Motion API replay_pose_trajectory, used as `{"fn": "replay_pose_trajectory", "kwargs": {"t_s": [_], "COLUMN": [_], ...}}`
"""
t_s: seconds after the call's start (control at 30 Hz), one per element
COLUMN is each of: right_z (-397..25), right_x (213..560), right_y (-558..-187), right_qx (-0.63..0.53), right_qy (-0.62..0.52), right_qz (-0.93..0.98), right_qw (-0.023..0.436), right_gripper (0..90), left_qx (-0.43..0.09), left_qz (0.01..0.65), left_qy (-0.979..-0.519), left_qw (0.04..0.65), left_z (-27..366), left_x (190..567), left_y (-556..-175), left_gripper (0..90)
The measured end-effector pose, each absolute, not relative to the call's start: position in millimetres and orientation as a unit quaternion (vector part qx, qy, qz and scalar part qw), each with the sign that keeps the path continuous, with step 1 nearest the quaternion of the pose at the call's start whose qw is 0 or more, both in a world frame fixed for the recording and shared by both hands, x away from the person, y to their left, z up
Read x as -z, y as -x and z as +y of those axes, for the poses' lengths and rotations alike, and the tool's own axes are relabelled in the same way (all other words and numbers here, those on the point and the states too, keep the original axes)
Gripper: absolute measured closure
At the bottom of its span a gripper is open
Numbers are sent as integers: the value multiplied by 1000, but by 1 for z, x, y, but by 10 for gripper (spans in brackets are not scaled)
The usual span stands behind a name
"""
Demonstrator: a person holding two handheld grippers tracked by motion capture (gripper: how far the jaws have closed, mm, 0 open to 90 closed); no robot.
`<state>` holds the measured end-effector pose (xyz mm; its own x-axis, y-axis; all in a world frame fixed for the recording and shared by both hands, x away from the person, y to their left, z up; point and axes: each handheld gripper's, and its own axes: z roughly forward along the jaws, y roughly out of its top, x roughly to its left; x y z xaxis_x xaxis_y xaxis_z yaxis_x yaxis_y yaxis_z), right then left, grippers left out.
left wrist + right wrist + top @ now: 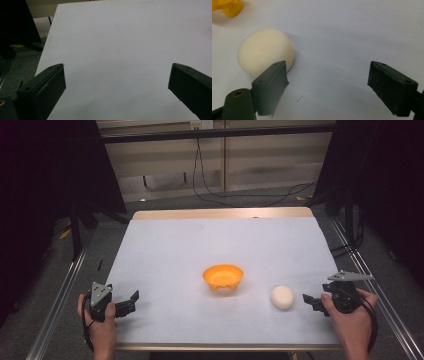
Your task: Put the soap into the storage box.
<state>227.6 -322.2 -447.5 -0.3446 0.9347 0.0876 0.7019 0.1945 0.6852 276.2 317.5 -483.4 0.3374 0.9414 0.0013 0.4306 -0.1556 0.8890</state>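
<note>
Right gripper view puts the cream ball [265, 55] just ahead of the right hand-held gripper [327, 85], off to the side of one spread jaw rather than between the two, so the gripper looks lined up for a reach and grasps nothing. The ball lies on the white desk [165, 250], near the orange bowl [223, 276] but apart from it. The left hand-held gripper [131, 301] waits released over bare desk, likely idle. The bowl is cut off there, and the ball's underside is hidden.
</note>
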Motion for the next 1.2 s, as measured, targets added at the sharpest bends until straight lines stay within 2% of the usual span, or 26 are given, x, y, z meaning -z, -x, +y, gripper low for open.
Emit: {"fn": "replay_pose_trajectory", "kwargs": {"t_s": [0.37, 0.53, 0.67, 1.03, 1.2], "right_z": [-314, -303, -292, -272, -260], "right_x": [445, 446, 444, 445, 448], "right_y": [-232, -237, -240, -247, -252], "right_qx": [-308, -307, -308, -305, -294], "right_qy": [-537, -535, -533, -528, -520], "right_qz": [772, 776, 779, 787, 797], "right_qw": [142, 129, 117, 94, 89], "right_gripper": [108, 36, 16, 15, 56], "left_qx": [-300, -299, -300, -295, -296], "left_qz": [488, 489, 485, 488, 485], "left_qy": [-705, -705, -706, -710, -711], "left_qw": [418, 418, 419, 413, 415], "left_z": [315, 315, 316, 314, 314], "left_x": [484, 484, 483, 484, 484], "left_y": [-277, -278, -277, -278, -278], "left_gripper": [15, 16, 19, 19, 20]}}
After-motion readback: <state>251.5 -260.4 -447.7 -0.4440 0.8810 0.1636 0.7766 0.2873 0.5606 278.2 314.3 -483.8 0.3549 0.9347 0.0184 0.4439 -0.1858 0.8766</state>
